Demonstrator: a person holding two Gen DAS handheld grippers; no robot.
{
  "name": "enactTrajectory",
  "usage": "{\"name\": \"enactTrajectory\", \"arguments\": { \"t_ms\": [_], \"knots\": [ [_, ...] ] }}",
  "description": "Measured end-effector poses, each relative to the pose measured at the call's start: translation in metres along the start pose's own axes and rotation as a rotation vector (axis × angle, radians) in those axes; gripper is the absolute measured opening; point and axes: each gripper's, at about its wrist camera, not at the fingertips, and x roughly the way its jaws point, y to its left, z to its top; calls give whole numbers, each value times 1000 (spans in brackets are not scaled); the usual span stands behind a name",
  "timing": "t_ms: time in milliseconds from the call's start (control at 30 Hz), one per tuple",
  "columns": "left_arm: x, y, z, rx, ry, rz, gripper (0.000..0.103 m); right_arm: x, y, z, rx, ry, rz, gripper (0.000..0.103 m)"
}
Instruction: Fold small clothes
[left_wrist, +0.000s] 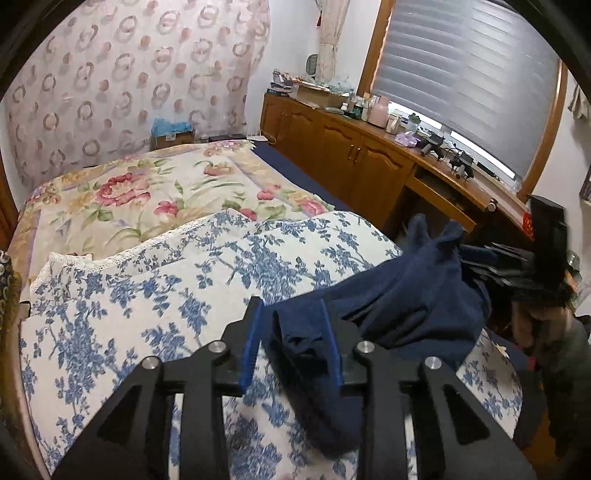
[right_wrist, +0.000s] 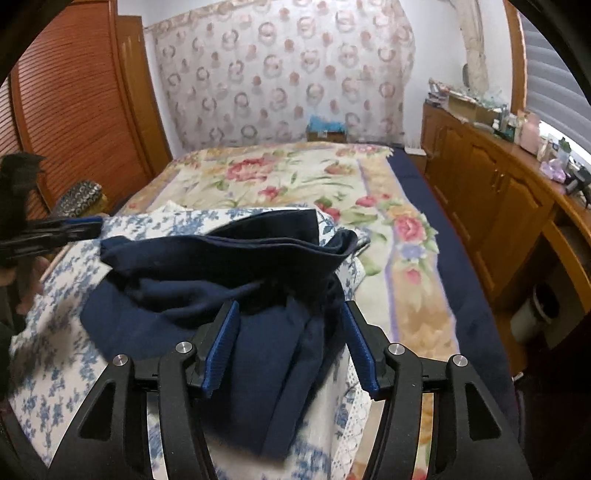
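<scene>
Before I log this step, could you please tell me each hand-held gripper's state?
Left hand-held gripper: open, navy garment loose between its pads.
Right hand-held gripper: open, same garment between, not pinched.

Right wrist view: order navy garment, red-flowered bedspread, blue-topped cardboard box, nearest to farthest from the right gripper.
1. Navy garment: bunched between the right gripper fingers, on the blue-print cloth.
2. Red-flowered bedspread: beyond the garment, mid-bed.
3. Blue-topped cardboard box: past the bed's far end, against the patterned curtain.

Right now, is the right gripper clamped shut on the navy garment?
No. In the right wrist view the right gripper stands open, its blue pads apart, with the navy garment loose between them.
</scene>
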Motion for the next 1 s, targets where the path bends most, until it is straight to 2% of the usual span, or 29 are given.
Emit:
{"name": "enactTrajectory", "arguments": {
  "t_ms": [167,233,267,333,367,400,467,500,567,633,700,767,833,900,1000],
  "knots": [
    [-2,0,-13,37,51,-26,35,26,-11,14,16,23,54,58],
    [2,-1,-20,48,76,-32,36,34,-16,19,34,30,86,54],
    [5,-1,-23,50,91,-33,36,34,-17,19,42,32,96,47],
    [13,-1,-24,54,115,-29,36,37,-19,21,52,28,137,23],
    [18,-1,-23,53,121,-25,36,36,-18,21,45,19,142,15],
    [21,0,-21,50,125,-22,37,34,-18,22,43,4,148,12],
    [26,1,-17,40,124,-19,37,28,-21,23,74,-43,116,10],
    [28,2,-14,38,121,-15,37,27,-23,23,100,-48,51,9],
    [33,4,-10,34,118,-8,37,27,-24,21,125,-46,-26,9],
    [40,5,-7,31,124,-2,38,32,-22,21,121,-22,-35,10],
    [48,8,-6,23,138,3,38,32,-20,20,120,-15,-47,10],
    [56,10,-5,13,153,6,38,29,-21,21,122,-16,-51,18],
    [63,13,-5,8,168,10,38,25,-20,20,122,-7,-65,38],
    [68,14,-5,0,180,7,38,20,-21,19,122,-8,-64,54],
    [74,15,-8,-3,196,2,39,15,-17,13,115,13,-77,62]
  ]
}}
